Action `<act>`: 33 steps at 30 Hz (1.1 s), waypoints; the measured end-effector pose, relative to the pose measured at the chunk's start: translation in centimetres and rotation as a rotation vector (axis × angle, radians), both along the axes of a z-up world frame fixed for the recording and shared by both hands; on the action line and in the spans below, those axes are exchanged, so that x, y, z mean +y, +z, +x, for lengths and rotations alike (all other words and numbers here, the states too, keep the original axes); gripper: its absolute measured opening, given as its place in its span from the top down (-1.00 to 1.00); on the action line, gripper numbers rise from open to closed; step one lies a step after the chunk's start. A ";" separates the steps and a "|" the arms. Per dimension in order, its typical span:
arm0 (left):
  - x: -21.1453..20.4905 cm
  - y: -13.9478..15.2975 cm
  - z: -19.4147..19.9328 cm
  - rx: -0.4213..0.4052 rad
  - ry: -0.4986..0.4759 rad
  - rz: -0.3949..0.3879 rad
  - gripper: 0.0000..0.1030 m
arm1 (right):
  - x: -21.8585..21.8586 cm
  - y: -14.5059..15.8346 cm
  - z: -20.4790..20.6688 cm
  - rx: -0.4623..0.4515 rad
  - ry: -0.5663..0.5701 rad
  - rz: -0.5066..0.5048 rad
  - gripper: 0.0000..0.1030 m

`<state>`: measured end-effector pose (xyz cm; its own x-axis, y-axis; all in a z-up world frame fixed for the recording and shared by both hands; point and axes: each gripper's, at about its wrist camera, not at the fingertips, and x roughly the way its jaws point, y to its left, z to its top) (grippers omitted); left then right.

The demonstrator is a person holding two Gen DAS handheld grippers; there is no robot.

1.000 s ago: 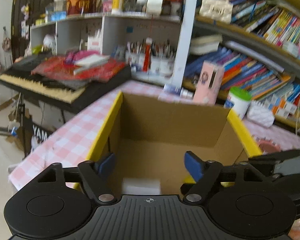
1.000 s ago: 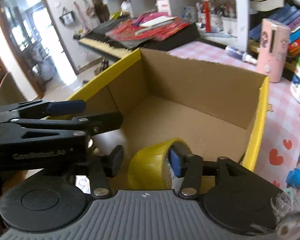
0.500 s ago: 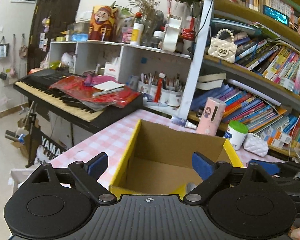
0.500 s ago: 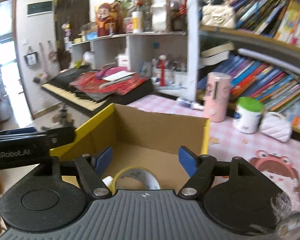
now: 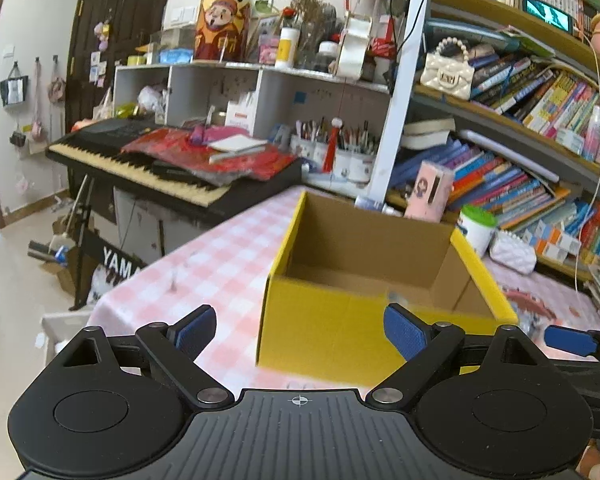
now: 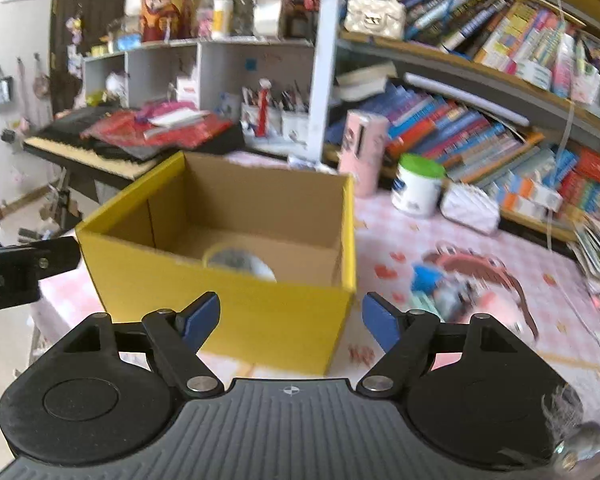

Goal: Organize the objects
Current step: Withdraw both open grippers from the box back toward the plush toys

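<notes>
On the pink checked tablecloth (image 6: 400, 240) my yellow box (image 6: 260, 312) holds the tape roll (image 6: 236, 260) (lying inside, contained). My left gripper (image 5: 298, 330) and right gripper (image 6: 290, 316) hover before it, jaws spread, empty.

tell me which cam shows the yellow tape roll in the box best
The right wrist view: the tape roll lies on the floor of the cardboard box, its ring showing above the near wall. In the left wrist view that wall hides nearly all of it; only a blurred sliver shows.

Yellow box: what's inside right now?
A tape roll lies on the floor of the box, seen from the right wrist. The near wall hides the roll's lower part and the near floor.
</notes>
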<state>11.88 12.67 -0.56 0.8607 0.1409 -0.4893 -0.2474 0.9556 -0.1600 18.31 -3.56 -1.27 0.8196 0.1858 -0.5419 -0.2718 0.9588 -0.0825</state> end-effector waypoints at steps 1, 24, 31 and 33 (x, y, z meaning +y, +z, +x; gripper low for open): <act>0.0 -0.2 -0.5 0.011 -0.001 -0.002 -0.80 | -0.2 -0.2 -0.5 0.007 -0.010 -0.002 -0.50; -2.7 -3.8 -7.7 0.250 -0.105 0.079 -0.81 | -3.3 -3.8 -9.8 0.169 -0.182 0.008 -0.70; -3.7 -4.1 -8.4 0.269 -0.145 0.091 -0.82 | -4.4 -4.3 -11.3 0.197 -0.219 0.010 -0.73; -3.9 -4.1 -8.4 0.271 -0.156 0.088 -0.82 | -4.8 -4.4 -11.6 0.200 -0.232 0.013 -0.74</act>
